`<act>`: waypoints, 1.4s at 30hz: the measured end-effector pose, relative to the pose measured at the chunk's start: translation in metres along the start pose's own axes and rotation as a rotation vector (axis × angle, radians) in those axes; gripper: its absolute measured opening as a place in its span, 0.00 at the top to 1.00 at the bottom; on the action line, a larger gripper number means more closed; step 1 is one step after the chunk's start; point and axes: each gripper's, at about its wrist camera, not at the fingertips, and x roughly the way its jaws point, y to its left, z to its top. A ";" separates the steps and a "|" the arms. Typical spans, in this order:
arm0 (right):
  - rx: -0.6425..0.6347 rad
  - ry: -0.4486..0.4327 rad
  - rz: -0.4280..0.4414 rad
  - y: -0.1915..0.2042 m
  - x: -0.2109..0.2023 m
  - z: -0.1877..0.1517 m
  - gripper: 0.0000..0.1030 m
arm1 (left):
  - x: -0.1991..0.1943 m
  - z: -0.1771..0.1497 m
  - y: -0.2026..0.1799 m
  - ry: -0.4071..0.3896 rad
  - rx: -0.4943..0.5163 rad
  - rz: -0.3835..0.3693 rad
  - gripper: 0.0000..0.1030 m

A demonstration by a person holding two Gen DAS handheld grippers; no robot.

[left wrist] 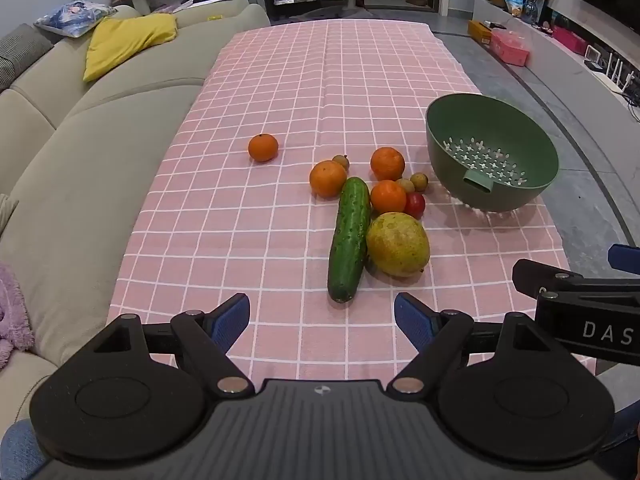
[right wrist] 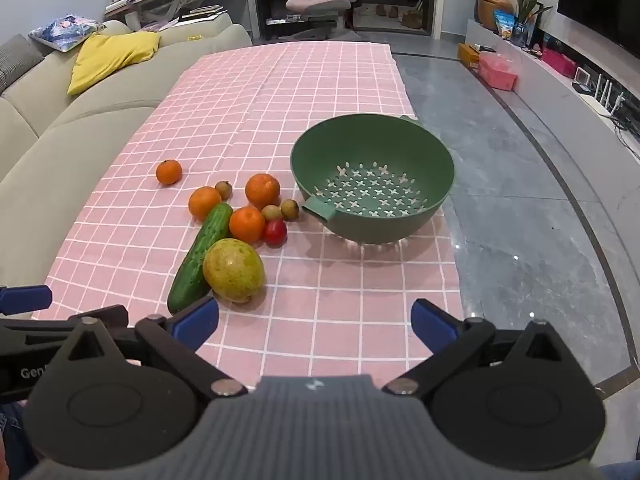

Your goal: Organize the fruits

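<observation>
From the left wrist camera, I saw the job not yet begun: every piece of produce lay on the pink checked cloth (left wrist: 280, 80), and the green colander (left wrist: 492, 152) at the right stood empty, its perforated bottom bare. My left gripper (left wrist: 322, 320) hung over the near end of the table, jaws spread wide with nothing between them. Just beyond it lay the cucumber (left wrist: 349, 240), touching a yellow-green guava (left wrist: 398, 244) on its right. Farther off sat three oranges in a cluster (left wrist: 387, 163) with a red tomato (left wrist: 416, 205) and some small brown fruits (left wrist: 419, 181); a fourth orange (left wrist: 263, 147) sat alone to the left, well apart. The right gripper's (left wrist: 580, 292) body edged in at the right border.

From the right wrist camera, the picture was the same. My right gripper (right wrist: 316, 326) hung released over bare cloth at the near edge, grasping nothing. The colander (right wrist: 372, 152) stood ahead and slightly right, holding no fruit, its tab handle (right wrist: 320, 208) facing the pile. The guava (right wrist: 234, 270) and cucumber (right wrist: 200, 256) lay nearest, to the left of my jaws, with the oranges (right wrist: 262, 191), tomato (right wrist: 275, 232) and small brown fruits (right wrist: 289, 209) behind them, near the colander but outside it. The lone orange (right wrist: 168, 171) lay farthest left. By my reckoning the whole task remained.
</observation>
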 end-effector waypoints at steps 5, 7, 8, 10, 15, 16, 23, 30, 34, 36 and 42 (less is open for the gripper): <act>-0.016 0.011 -0.016 0.002 -0.001 0.001 0.04 | 0.004 0.002 0.004 0.008 0.004 0.009 0.07; -0.015 0.012 -0.014 0.001 -0.001 0.002 0.04 | 0.001 -0.001 0.001 0.000 -0.003 -0.004 0.07; -0.021 0.005 -0.022 0.003 -0.001 0.000 0.04 | 0.001 -0.001 0.001 0.000 -0.004 -0.005 0.07; -0.020 0.004 -0.021 0.003 -0.002 -0.001 0.04 | 0.003 -0.003 0.000 0.000 -0.004 -0.005 0.07; -0.019 0.005 -0.022 0.003 -0.003 -0.001 0.04 | 0.005 -0.004 0.000 -0.001 -0.006 -0.006 0.07; -0.020 0.005 -0.023 0.002 -0.004 -0.002 0.04 | 0.006 -0.004 0.000 0.000 -0.007 -0.007 0.07; -0.026 0.009 -0.024 0.005 0.002 -0.002 0.04 | 0.007 -0.005 0.001 0.003 -0.011 -0.011 0.07; -0.027 0.007 -0.026 0.005 0.002 -0.002 0.04 | 0.007 -0.005 0.001 0.002 -0.013 -0.012 0.07; -0.027 0.007 -0.026 0.006 0.002 -0.002 0.04 | 0.008 -0.006 0.001 0.003 -0.012 -0.009 0.07; -0.027 0.007 -0.026 0.006 0.002 -0.002 0.04 | 0.008 -0.006 0.001 0.004 -0.013 -0.009 0.07; -0.024 0.006 -0.023 0.005 0.003 -0.003 0.04 | 0.008 -0.006 0.000 0.002 -0.010 -0.008 0.07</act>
